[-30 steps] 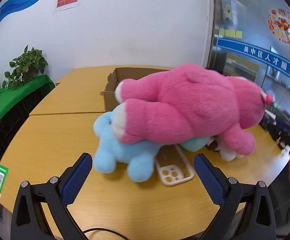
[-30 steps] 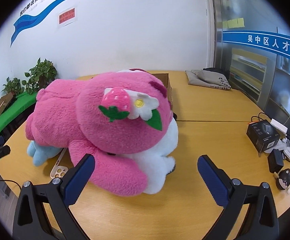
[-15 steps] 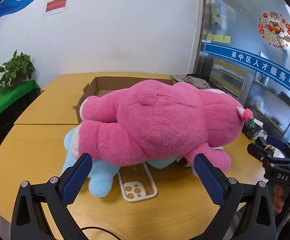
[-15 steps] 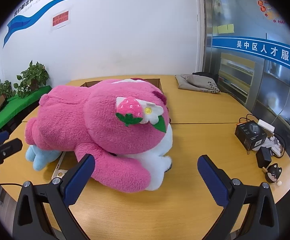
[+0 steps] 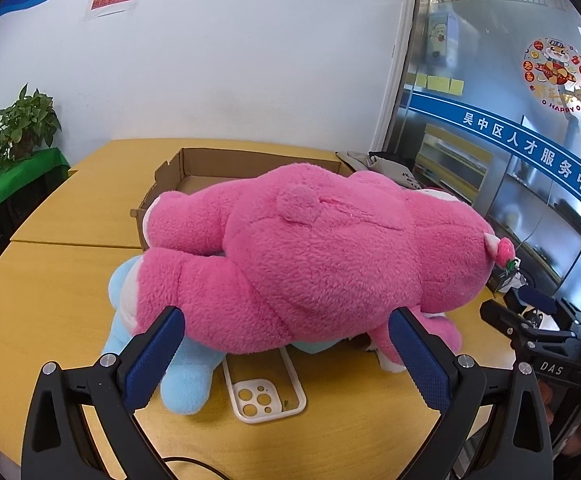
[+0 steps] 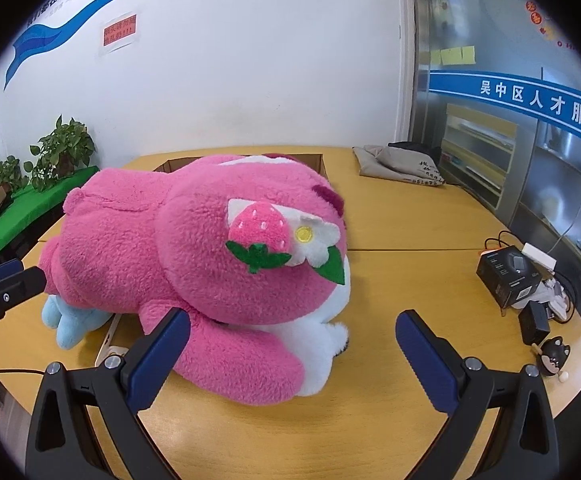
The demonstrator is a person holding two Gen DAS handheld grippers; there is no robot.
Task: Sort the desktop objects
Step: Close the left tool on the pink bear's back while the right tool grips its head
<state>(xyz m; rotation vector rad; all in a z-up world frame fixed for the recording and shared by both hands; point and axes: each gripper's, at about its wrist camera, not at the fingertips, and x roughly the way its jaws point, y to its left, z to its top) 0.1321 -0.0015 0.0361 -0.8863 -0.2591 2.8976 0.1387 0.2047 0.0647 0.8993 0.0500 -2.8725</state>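
A big pink plush bear [image 5: 310, 256] lies face down on the wooden table, on top of a light blue plush [image 5: 182, 372] and a white plush [image 6: 310, 340]. A strawberry and flower patch sits on its ear [image 6: 266, 236]. A clear phone case [image 5: 264, 388] lies partly under the plushes. An open cardboard box [image 5: 194, 168] stands behind the bear. My left gripper [image 5: 286, 352] is open and empty, just in front of the bear's back. My right gripper [image 6: 290, 348] is open and empty, in front of the bear's head and arm.
A black box [image 6: 506, 276], chargers and cables [image 6: 534, 320] and a small cat figure [image 6: 554, 360] sit at the table's right edge. A folded grey bag [image 6: 398, 164] lies at the back right. Potted plants [image 6: 62, 152] stand on a green shelf at the left.
Both grippers have moved closer to the pink bear. The left view has swung to the right, so the bear now fills its centre. Both grippers stay open.
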